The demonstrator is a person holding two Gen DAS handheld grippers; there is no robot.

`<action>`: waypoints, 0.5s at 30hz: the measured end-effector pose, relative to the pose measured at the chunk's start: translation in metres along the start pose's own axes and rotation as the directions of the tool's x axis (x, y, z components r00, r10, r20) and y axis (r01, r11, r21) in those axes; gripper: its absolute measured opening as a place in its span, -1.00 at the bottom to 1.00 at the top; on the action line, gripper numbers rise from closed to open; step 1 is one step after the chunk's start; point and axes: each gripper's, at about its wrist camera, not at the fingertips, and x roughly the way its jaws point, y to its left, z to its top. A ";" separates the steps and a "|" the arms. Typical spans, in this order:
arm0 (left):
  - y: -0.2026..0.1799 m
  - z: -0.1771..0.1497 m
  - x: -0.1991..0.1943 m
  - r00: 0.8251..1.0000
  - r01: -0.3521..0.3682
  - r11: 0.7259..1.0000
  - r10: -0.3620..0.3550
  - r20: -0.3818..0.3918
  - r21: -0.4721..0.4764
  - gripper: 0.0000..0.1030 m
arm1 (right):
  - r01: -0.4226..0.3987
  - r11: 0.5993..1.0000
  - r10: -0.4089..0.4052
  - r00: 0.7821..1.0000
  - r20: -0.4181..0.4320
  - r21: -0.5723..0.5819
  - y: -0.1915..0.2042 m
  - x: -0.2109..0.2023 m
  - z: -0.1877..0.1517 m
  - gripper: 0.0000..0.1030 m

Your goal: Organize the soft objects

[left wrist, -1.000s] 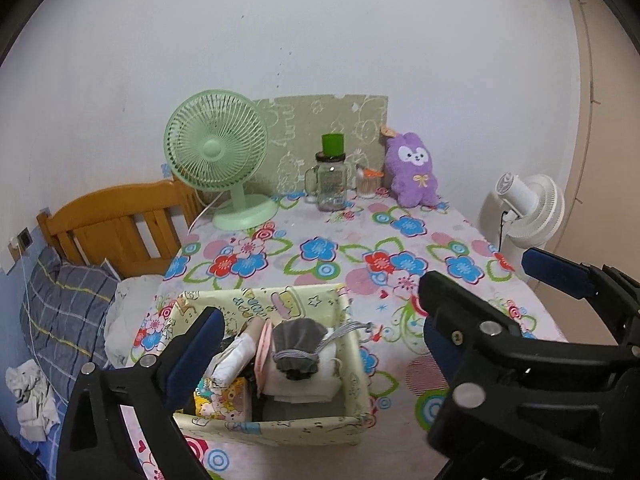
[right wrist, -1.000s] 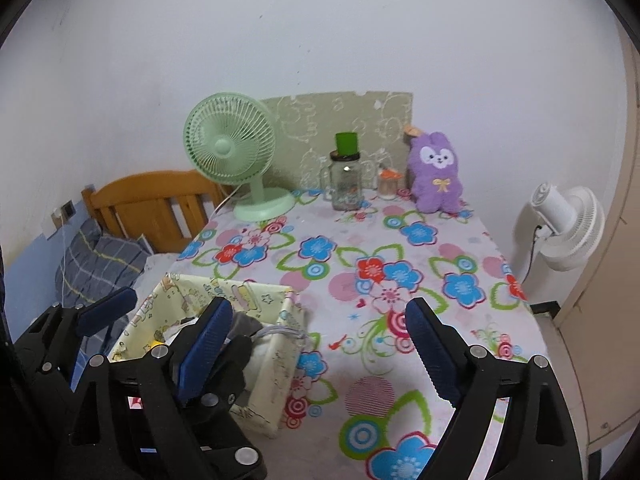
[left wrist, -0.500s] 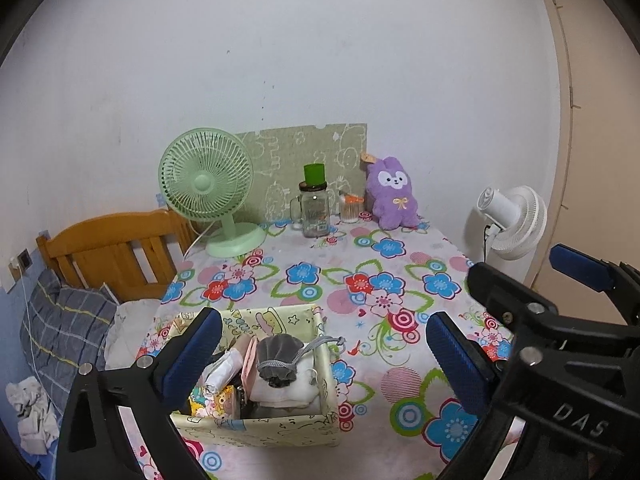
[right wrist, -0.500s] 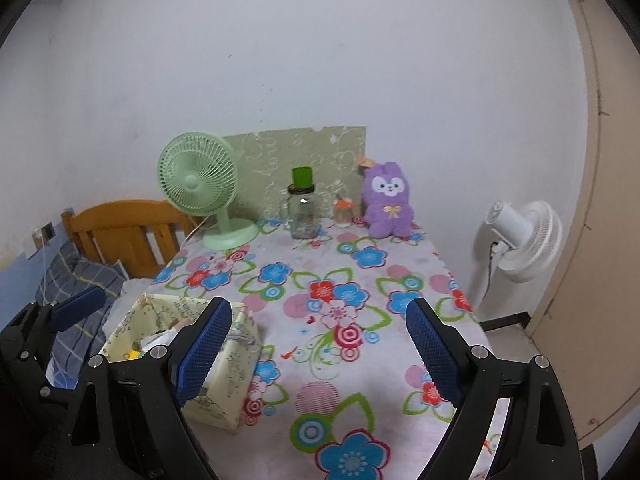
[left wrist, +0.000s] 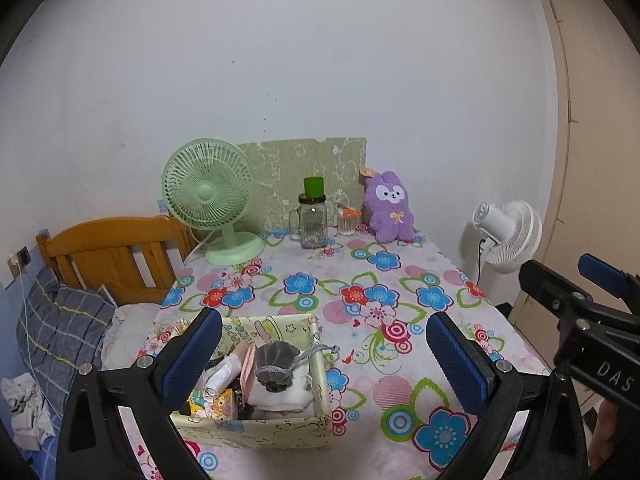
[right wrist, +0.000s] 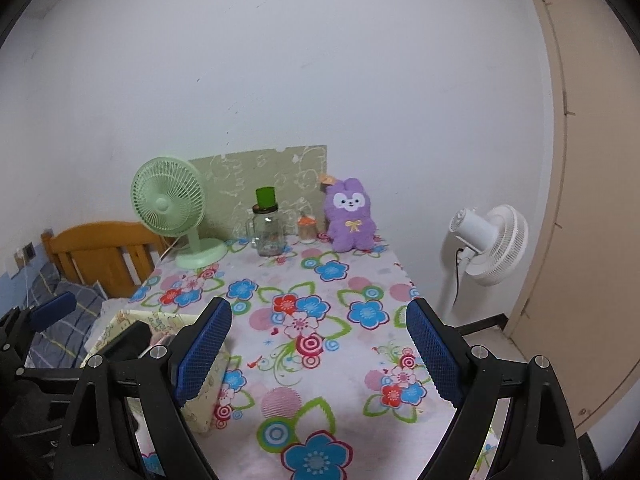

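Left gripper (left wrist: 322,354): jaws spread wide with nothing between the blue pads, hanging over the near end of the table above the fabric box.
Right gripper (right wrist: 318,350): jaws spread wide, empty, over the flowered cloth to the right of the box; also seen at the right edge of the left wrist view.
Fabric box (left wrist: 256,430): pale yellow-green cartoon print, standing on the near left part of the table, open at the top.
Soft objects: a grey drawstring pouch (left wrist: 276,366) lies on top of folded white cloth (left wrist: 280,398) inside the box; beside them, on the left, stand a pink item and rolled white pieces.
Table (right wrist: 360,280): covered with a floral cloth.
Far end of table: green desk fan (left wrist: 208,196), glass jar with a green lid (left wrist: 313,220), a small orange-capped container, and a purple plush rabbit (right wrist: 352,216) against the wall, well apart from the box.
Surroundings: wooden headboard (left wrist: 108,252) and plaid pillow to the left, white fan (right wrist: 490,242) on the right.
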 end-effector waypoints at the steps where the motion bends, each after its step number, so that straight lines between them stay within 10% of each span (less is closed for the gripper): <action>1: 0.000 0.000 -0.001 1.000 -0.003 1.000 0.003 0.004 -0.002 0.99 | 0.003 1.000 -0.003 1.000 0.005 0.004 -0.002 -0.001 0.001 0.77; 15: 0.003 0.001 -0.018 0.999 -0.012 1.000 0.014 0.047 -0.028 0.99 | 0.005 1.000 -0.005 0.999 0.048 0.002 -0.002 -0.019 0.001 0.77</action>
